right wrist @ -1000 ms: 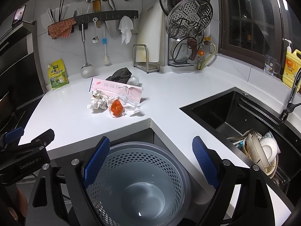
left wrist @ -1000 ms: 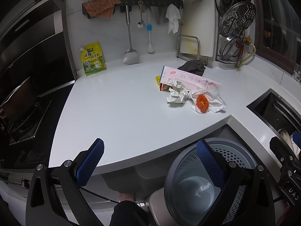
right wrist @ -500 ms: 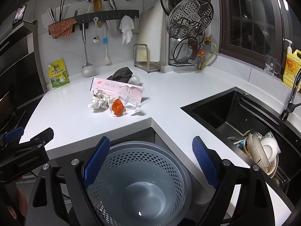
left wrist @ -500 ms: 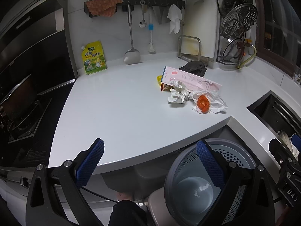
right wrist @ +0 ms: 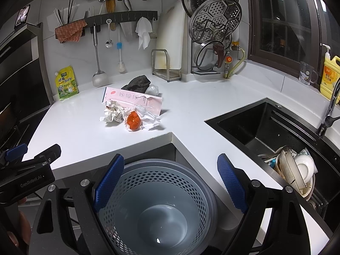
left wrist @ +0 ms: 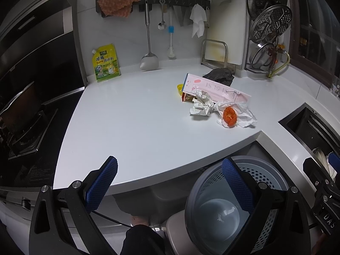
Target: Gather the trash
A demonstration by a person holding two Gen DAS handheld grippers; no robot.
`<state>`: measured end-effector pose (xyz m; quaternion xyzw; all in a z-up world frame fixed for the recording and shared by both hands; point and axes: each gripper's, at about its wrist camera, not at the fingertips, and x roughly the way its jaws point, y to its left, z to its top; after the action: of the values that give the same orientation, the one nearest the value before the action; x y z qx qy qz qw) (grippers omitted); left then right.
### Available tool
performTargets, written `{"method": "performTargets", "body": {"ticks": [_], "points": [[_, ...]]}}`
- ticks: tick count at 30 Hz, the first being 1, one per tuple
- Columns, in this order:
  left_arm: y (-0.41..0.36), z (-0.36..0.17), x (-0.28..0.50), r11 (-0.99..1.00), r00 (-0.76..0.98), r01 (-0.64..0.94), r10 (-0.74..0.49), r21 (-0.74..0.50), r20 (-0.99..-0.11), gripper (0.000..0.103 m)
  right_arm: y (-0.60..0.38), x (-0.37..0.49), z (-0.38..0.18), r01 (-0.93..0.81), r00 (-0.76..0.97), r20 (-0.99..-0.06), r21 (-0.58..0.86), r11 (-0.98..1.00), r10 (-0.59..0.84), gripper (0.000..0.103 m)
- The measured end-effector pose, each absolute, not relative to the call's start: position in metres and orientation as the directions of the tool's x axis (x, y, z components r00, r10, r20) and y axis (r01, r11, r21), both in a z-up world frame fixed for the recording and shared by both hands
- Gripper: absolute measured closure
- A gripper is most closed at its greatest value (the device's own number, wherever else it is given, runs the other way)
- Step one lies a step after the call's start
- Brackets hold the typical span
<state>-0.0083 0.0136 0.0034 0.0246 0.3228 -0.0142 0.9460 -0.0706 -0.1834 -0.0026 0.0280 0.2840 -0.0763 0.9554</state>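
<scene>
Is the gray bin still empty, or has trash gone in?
Nearly empty: the gray bin shows a bare bottom with one tiny white scrap.

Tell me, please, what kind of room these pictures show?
Most likely a home kitchen: a black sink holding dirty dishes, a wall rail of hanging utensils, and a white countertop beside a black stove.

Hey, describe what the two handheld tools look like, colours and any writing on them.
Both tools, left and right, have black angular frames with silver bolts, and two fingers faced with blue textured pads. The left tool's side, seen from the right camera, carries pale "GenRobot.AI" lettering. A thin dark cable runs below the left tool.
</scene>
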Motion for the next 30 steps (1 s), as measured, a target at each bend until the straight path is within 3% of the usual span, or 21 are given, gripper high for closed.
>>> {"method": "performTargets", "body": {"ticks": [30], "points": [[0.021, -0.015, 0.013, 0.999, 0.764, 0.029, -0.006, 0.026, -0.646, 0.006, -0.182, -0.047, -0.028, 0.137, 0.804, -0.586, 0.013, 0.991, -0.103, 0.018]]}}
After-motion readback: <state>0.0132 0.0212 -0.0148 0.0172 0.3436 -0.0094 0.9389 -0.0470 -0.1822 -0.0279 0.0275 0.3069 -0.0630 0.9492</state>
